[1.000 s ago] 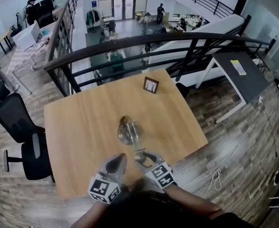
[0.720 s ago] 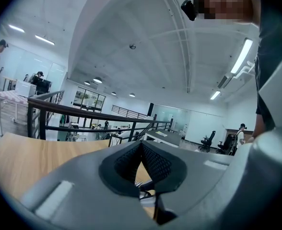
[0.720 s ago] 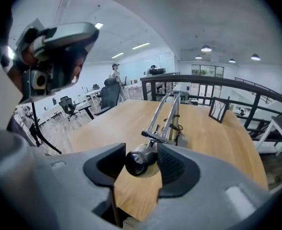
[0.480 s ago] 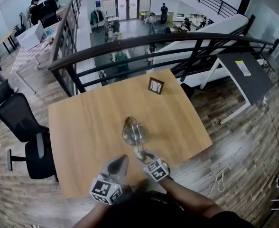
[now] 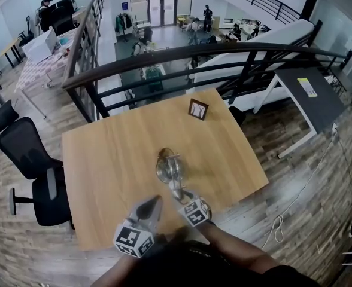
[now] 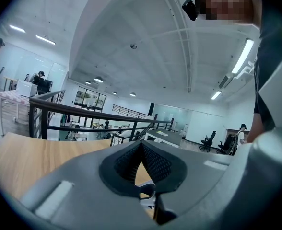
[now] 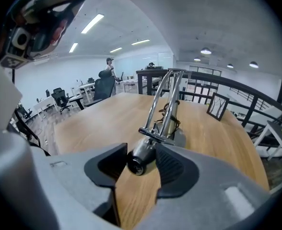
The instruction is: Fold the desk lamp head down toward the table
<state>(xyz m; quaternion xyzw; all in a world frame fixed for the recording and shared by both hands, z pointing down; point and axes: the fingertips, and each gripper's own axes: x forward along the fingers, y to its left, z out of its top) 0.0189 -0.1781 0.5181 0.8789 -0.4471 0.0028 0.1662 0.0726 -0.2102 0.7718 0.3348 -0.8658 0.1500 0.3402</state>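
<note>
A chrome desk lamp (image 5: 169, 167) stands on the wooden table (image 5: 104, 154), its round base near the table's middle. Its two-rod arm (image 7: 166, 104) leans toward me, and the lamp head (image 7: 142, 156) hangs low over the wood at the near end. My right gripper (image 5: 182, 195) (image 7: 142, 166) is shut on that head, a pad against each side; its jaws have just been closing on it. My left gripper (image 5: 152, 202) (image 6: 141, 145) hovers just left of the lamp head with its pads together and nothing between them.
A small framed picture (image 5: 198, 109) (image 7: 217, 107) stands near the table's far right corner. A dark railing (image 5: 182, 55) runs behind the table. Black office chairs (image 5: 20, 151) sit at the left, a grey desk (image 5: 302, 91) at the right, and a cable (image 5: 276, 223) lies on the floor.
My right gripper has sunk toward the table with the lamp head between its jaws, and the lamp's arm leans lower. The left gripper has stayed put.
</note>
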